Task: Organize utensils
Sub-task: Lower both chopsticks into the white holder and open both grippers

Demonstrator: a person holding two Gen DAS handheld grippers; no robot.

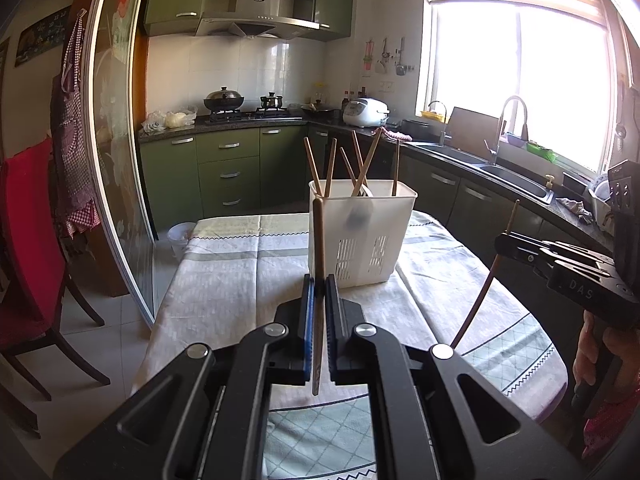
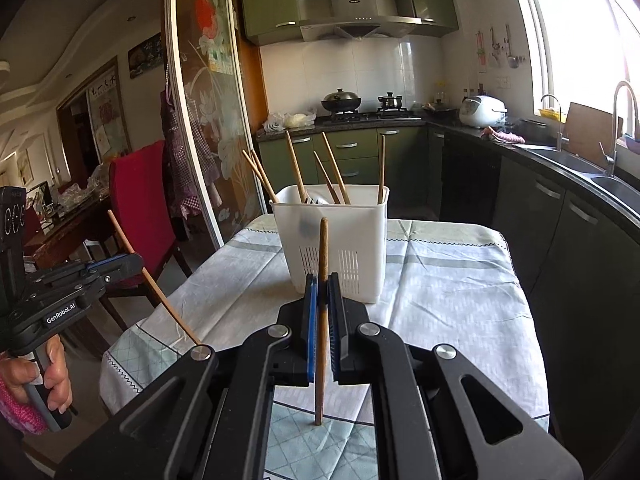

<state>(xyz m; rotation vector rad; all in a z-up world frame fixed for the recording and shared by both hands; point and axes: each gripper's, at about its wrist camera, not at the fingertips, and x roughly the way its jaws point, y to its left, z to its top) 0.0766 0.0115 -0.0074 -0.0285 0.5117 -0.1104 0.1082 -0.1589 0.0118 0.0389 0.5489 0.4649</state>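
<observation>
A white slotted utensil holder [image 1: 362, 232] stands on the cloth-covered table [image 1: 224, 276], with several wooden chopsticks [image 1: 362, 168] leaning in it. My left gripper [image 1: 319, 286] is shut on one upright wooden chopstick [image 1: 318, 240], just in front of the holder. In the right wrist view my right gripper [image 2: 322, 292] is shut on another upright chopstick [image 2: 322, 248], also just short of the holder [image 2: 332, 240]. The right gripper shows at the right edge of the left wrist view [image 1: 505, 244] with its chopstick [image 1: 480, 296]. The left gripper [image 2: 134, 260] shows at left in the right wrist view.
A red-backed chair [image 1: 28, 240] stands left of the table. A glass sliding door [image 1: 116, 152] is beyond it. Dark green kitchen counters with a sink [image 1: 512, 176] run along the right side. A small white bin [image 1: 180, 236] sits on the floor past the table.
</observation>
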